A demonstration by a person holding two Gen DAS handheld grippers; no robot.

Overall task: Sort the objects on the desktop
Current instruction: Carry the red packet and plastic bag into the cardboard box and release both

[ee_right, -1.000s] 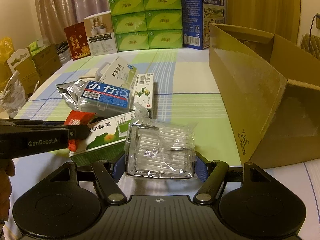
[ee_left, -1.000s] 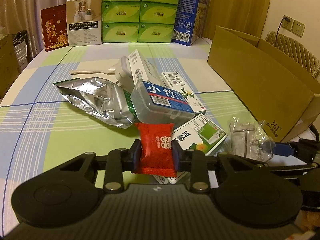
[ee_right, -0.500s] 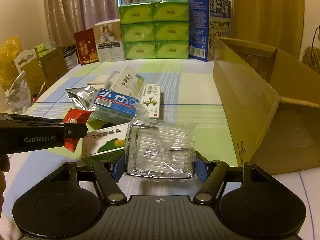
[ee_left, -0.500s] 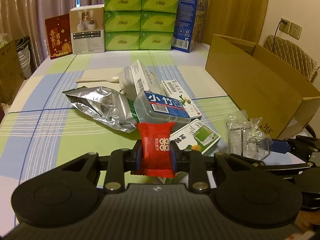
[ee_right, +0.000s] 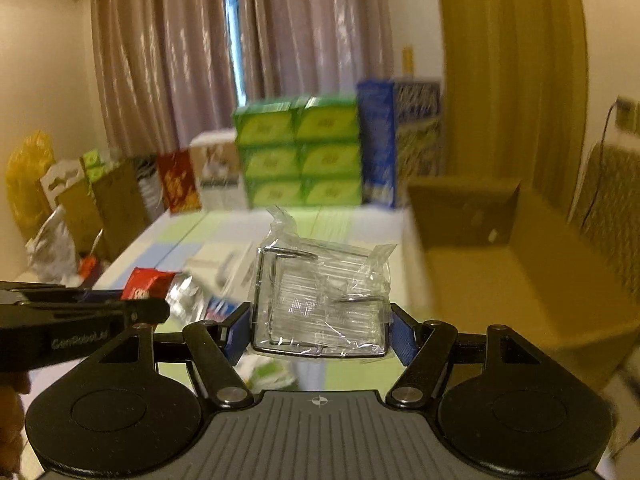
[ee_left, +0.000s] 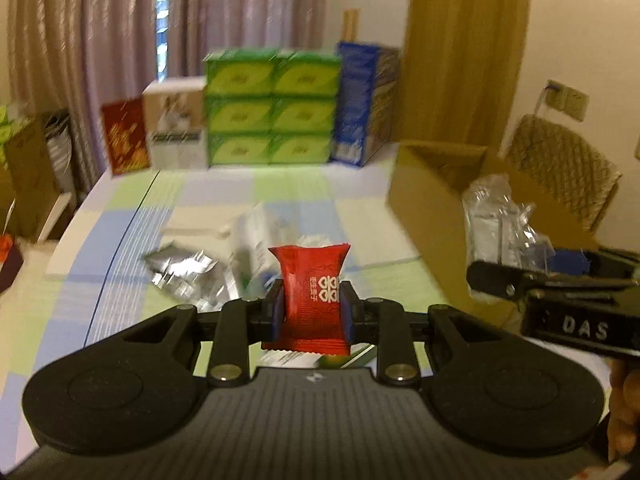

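Both grippers have risen off the table since earlier. The left gripper [ee_left: 311,314] stays clamped on the red candy packet [ee_left: 310,296]. The right gripper [ee_right: 320,334] still pinches the clear plastic packet [ee_right: 320,296], now nearer the cardboard box [ee_right: 520,280].

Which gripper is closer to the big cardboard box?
Right. The right gripper, holding the clear plastic packet, is beside the cardboard box; the left gripper, holding the red packet, is farther left.

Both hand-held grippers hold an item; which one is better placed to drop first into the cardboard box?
Probably right: its clear plastic packet is nearer the cardboard box; the red packet is farther left.
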